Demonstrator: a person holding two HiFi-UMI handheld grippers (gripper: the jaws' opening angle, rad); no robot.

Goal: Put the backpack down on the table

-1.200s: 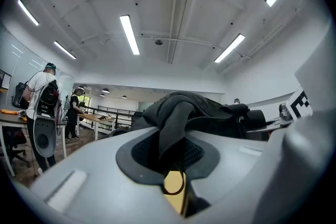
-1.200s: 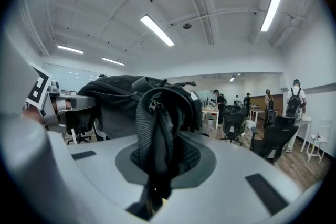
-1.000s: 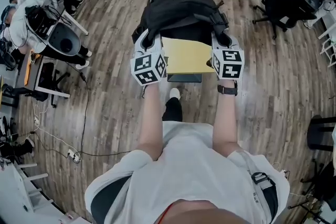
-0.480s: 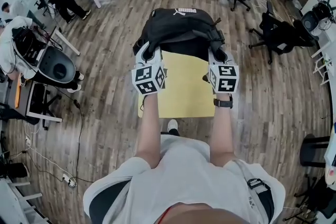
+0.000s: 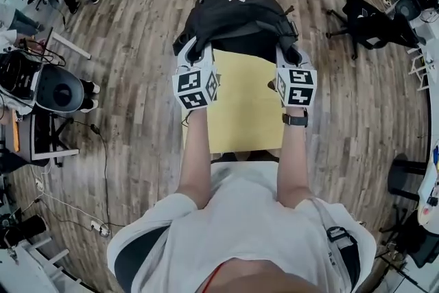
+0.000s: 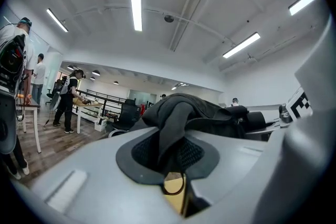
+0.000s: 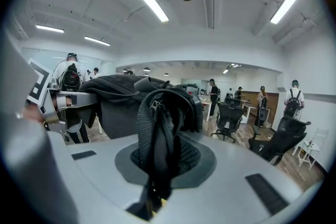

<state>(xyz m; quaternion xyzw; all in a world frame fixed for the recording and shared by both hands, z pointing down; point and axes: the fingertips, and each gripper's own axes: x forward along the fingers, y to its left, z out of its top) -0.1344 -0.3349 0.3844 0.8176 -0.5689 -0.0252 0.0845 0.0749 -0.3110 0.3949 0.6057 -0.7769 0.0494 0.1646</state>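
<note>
Two grippers, one load. Left gripper (image 5: 193,55) pinched narrow on a dark strap of the black backpack (image 5: 236,20); right gripper (image 5: 289,57) clamped just as tight on a mesh strap. Backpack slung between both sets of jaws and just ahead of them, over the far edge of the yellow bench (image 5: 240,116). Unclear whether touching the bench.

Yellow table (image 5: 241,106) lies open by the backpack (image 5: 236,18); office chairs (image 5: 370,25) stand well apart.
</note>
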